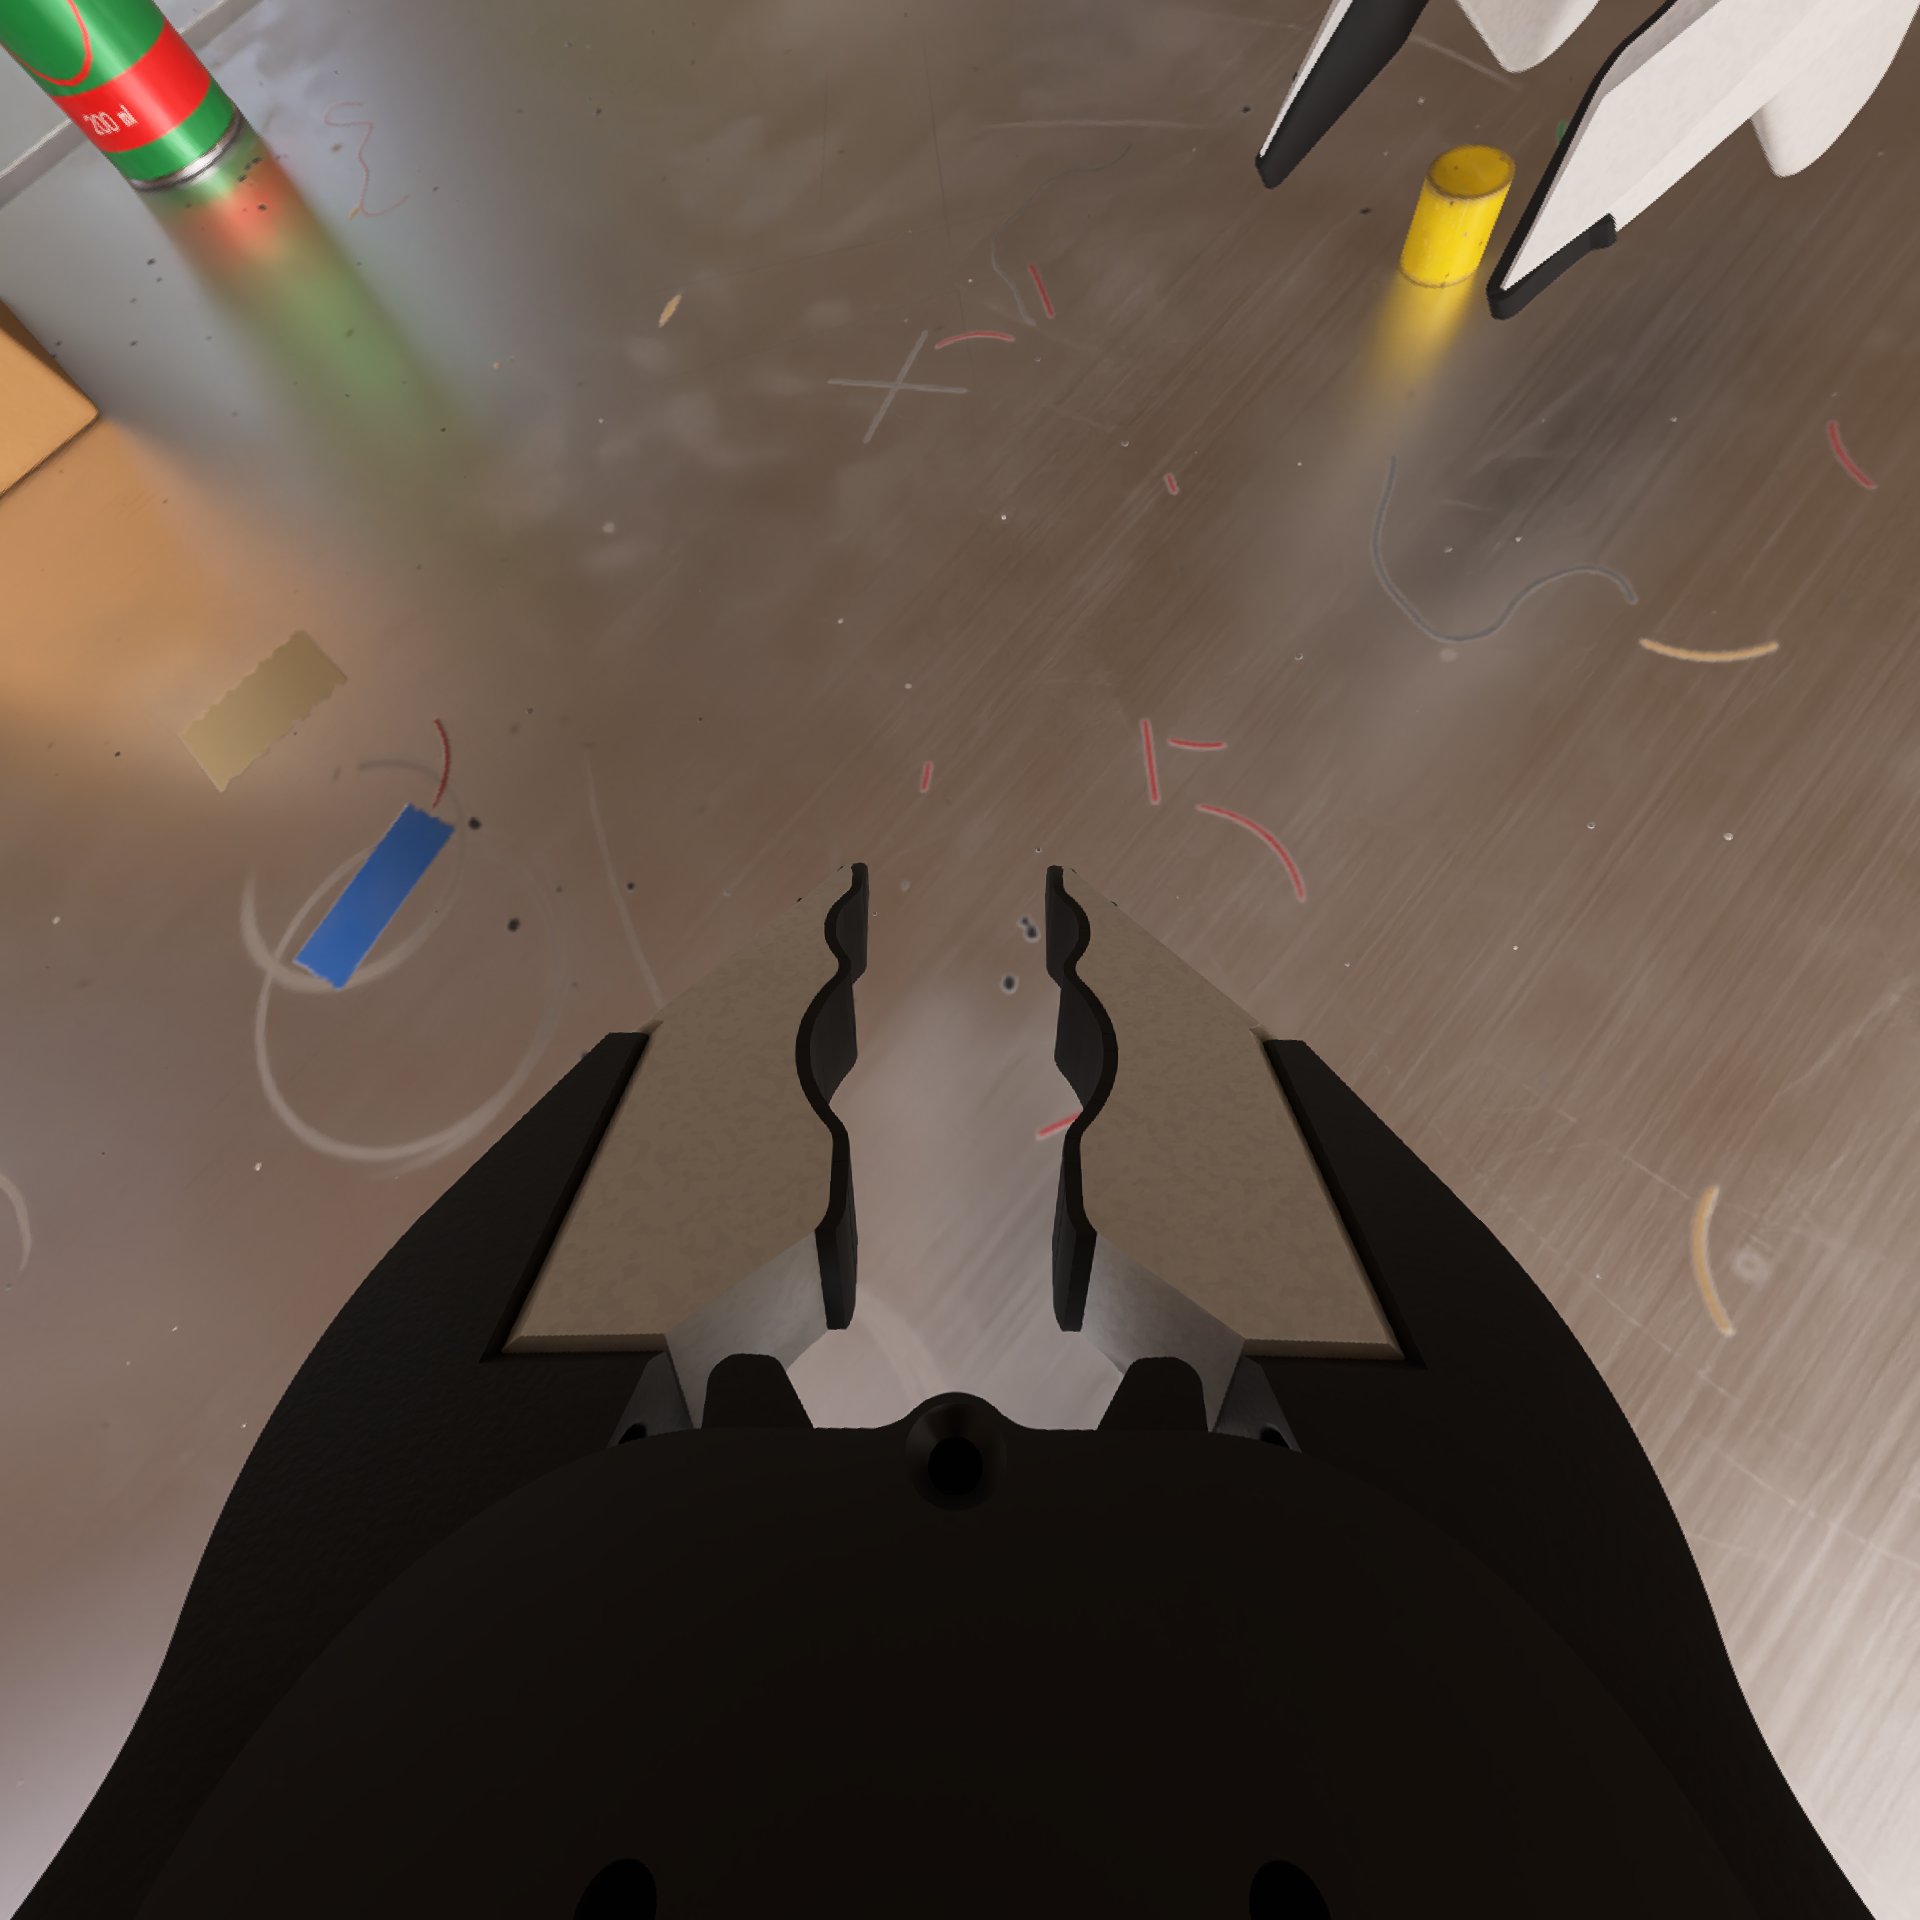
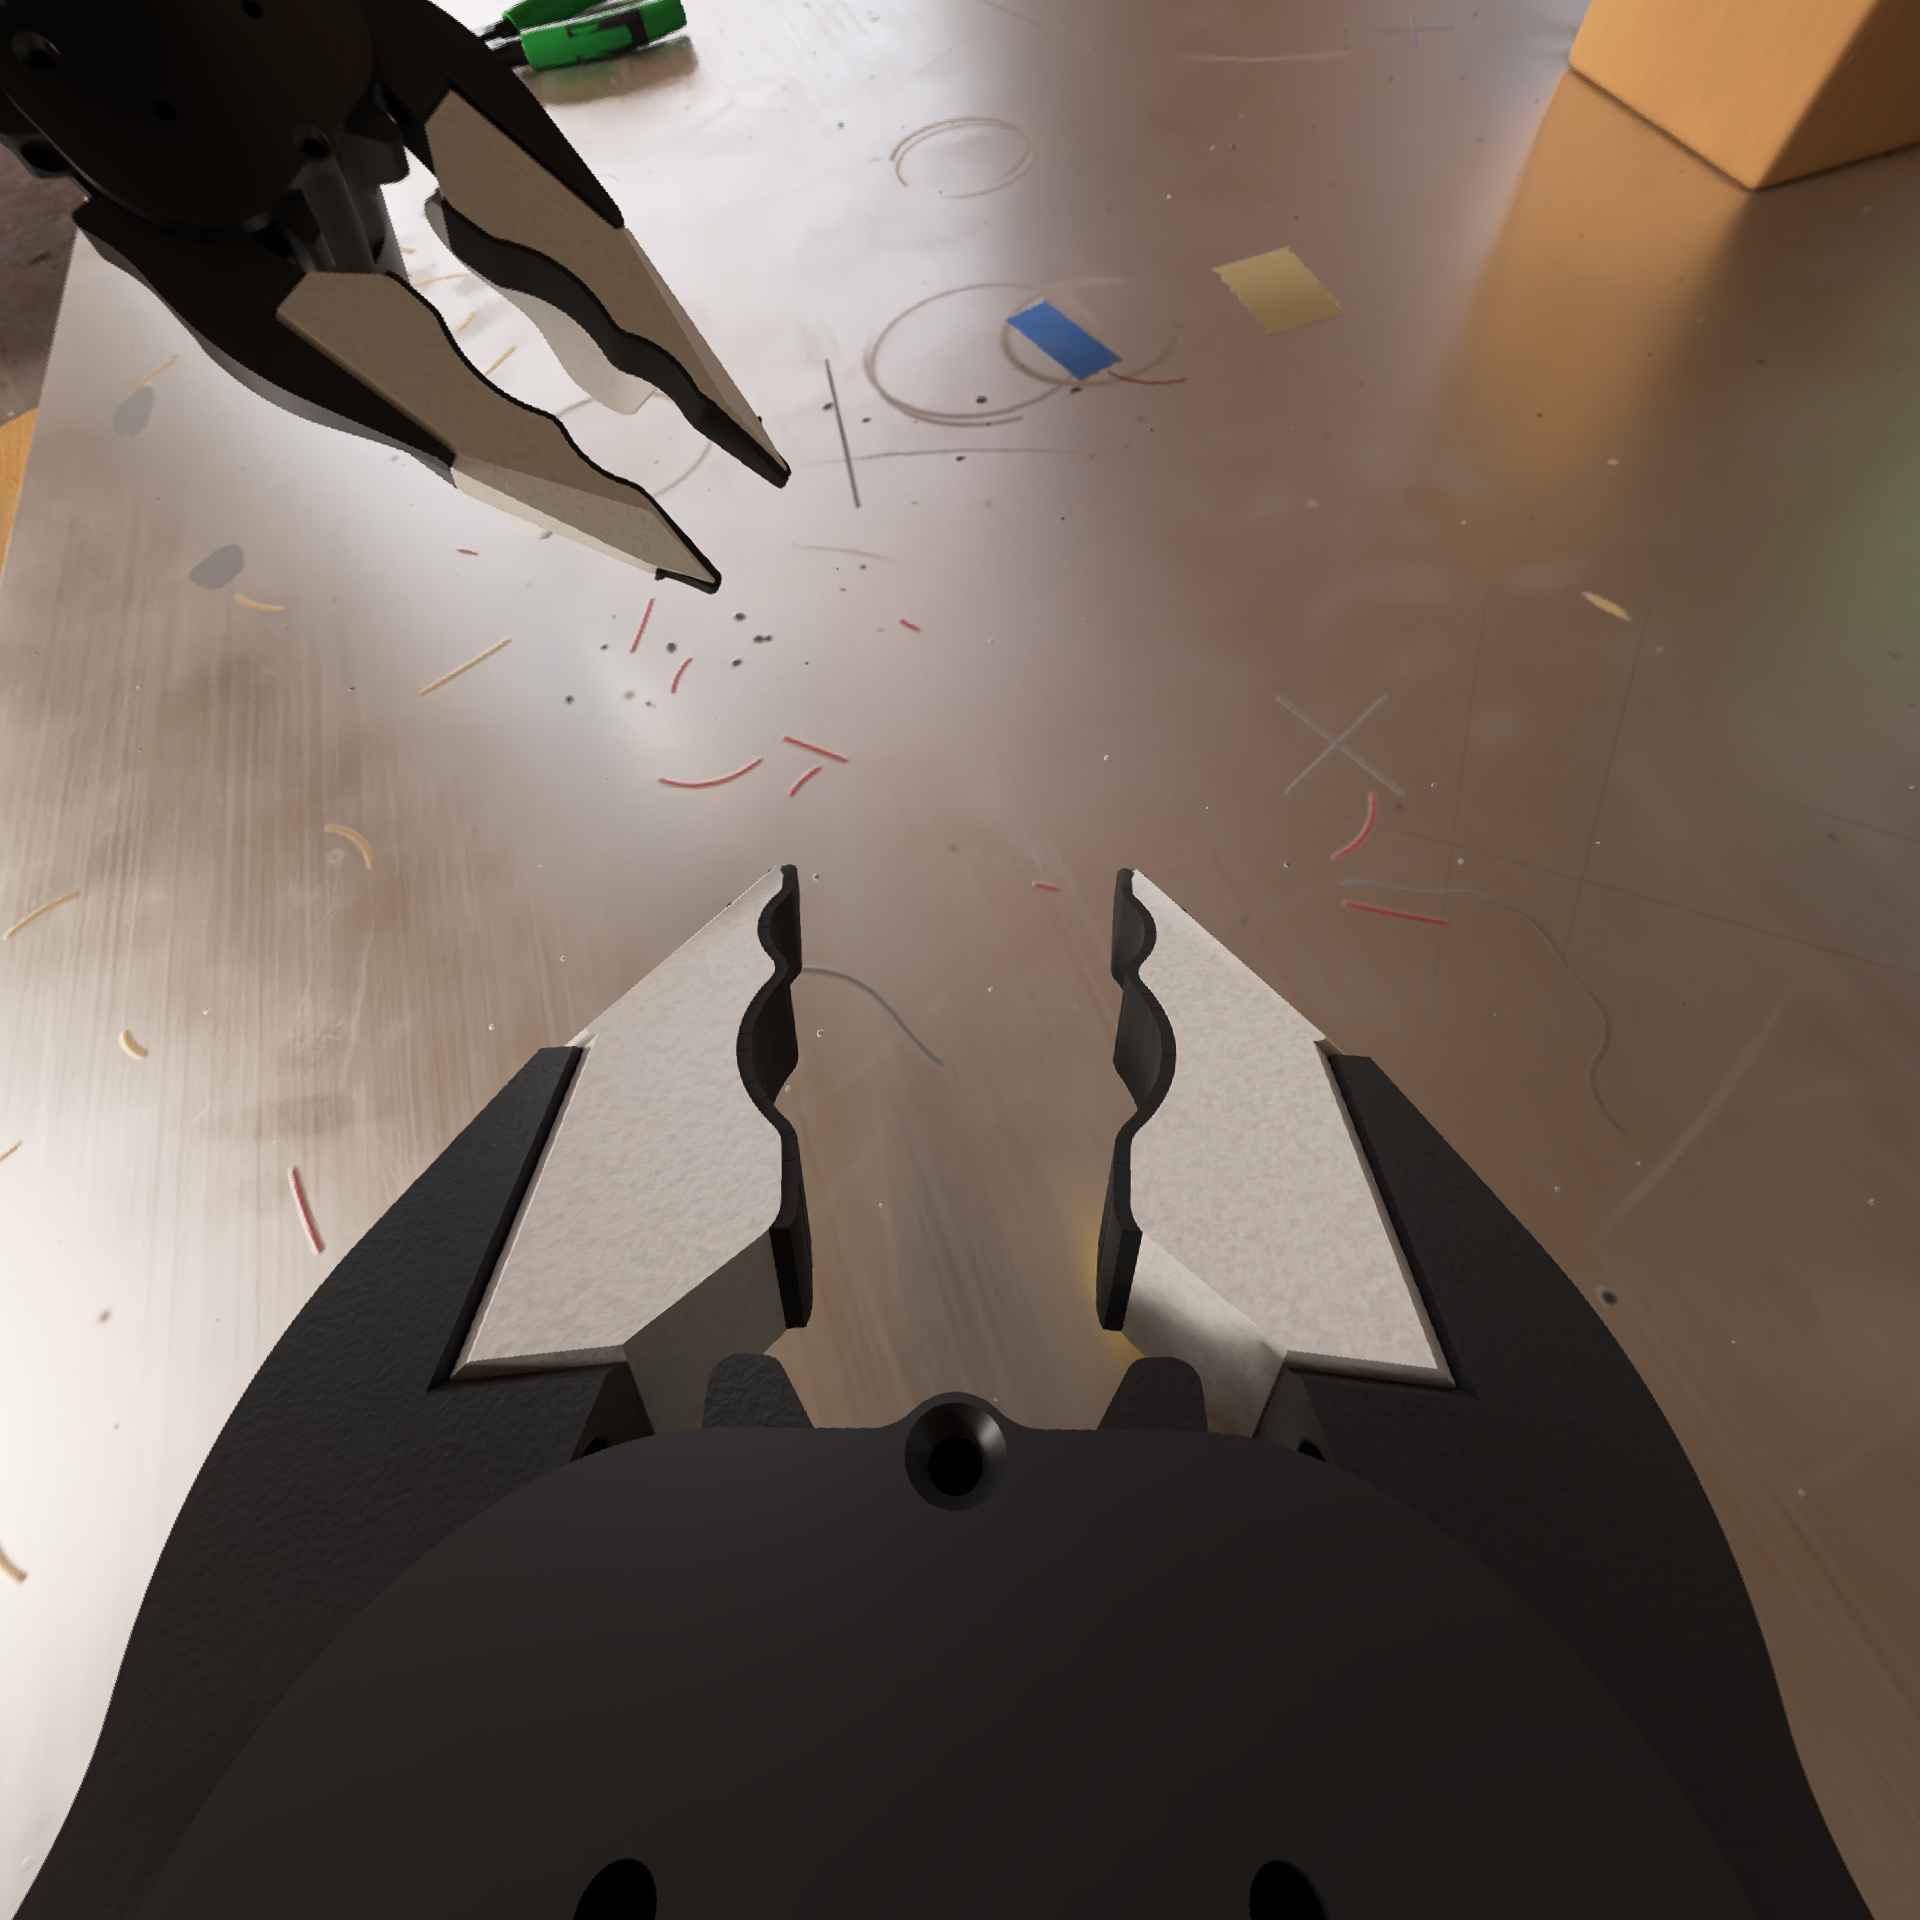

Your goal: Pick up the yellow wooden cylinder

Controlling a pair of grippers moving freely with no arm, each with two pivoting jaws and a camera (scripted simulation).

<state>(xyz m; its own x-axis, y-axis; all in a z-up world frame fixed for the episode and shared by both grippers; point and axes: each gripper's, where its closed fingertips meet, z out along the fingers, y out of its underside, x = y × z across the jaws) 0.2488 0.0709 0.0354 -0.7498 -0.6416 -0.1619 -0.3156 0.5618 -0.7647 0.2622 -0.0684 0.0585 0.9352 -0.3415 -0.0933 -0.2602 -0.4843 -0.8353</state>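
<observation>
The yellow wooden cylinder [image 1: 1452, 213] stands upright on the metal table at the top right of the left wrist view. My right gripper [image 1: 1387, 239], with white fingers, is open around it there, one fingertip on each side; I cannot tell if they touch it. In the right wrist view the right gripper [image 2: 956, 878] is open with nothing seen between its fingers. The cylinder is hidden there, with only a faint yellow glow by the right finger's base. My left gripper [image 1: 956, 883] is open and empty, low over the table, far from the cylinder; it also shows in the right wrist view [image 2: 740, 528].
A green and red spray can [image 1: 125, 83] stands at the far left beside a cardboard box [image 1: 31, 416], also seen in the right wrist view [image 2: 1745, 83]. A blue tape strip [image 1: 374, 899] and a tan tape piece [image 1: 260, 707] lie flat. A green object [image 2: 592, 31] lies at the far edge.
</observation>
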